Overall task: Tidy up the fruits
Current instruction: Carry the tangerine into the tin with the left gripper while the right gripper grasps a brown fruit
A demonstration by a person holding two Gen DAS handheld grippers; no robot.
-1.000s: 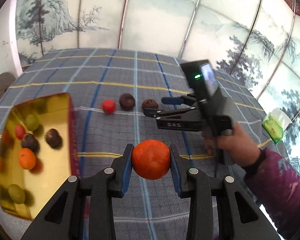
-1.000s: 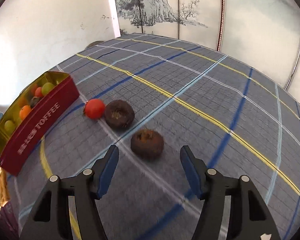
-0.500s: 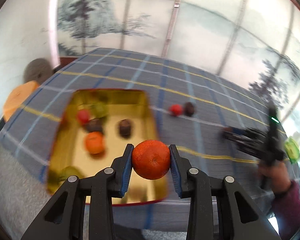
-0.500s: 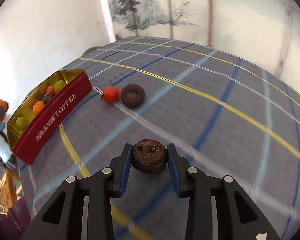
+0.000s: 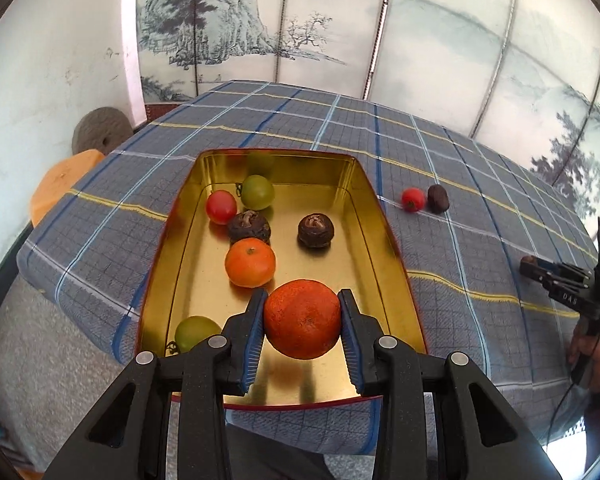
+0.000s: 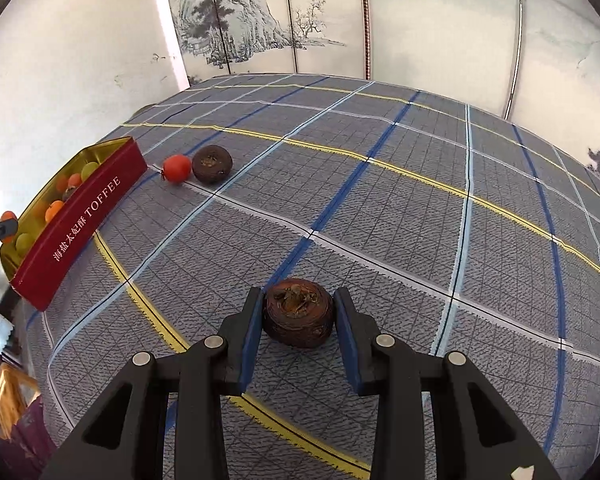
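I have the left gripper [image 5: 302, 318] pinching a large orange [image 5: 302, 319] between its blue pads, hanging above the near end of the gold-lined toffee tin [image 5: 384, 216], and the right gripper [image 6: 298, 314] clamped on a brown water chestnut [image 6: 298, 312] which, as far as I can judge, sits at or just above the checked tablecloth [image 6: 380, 208], well apart from the tin. The worry on my left side is the drop: the tin already holds a smaller orange [image 5: 250, 262] just ahead of the one I carry, two brown chestnuts, a red tomato [image 5: 221, 208] and green fruits, so a release from this height may send the orange rolling into them or bouncing against the low wall. On my right, the chestnut is round and hard-looking (the pads meet it only at its widest part), so a quick swing toward the tin could let it squirt out and roll off the cloth. Both hands heading for the same tin may also collide. A red tomato [image 6: 177, 168] and another chestnut [image 6: 212, 164] wait beside the tin, touching each other
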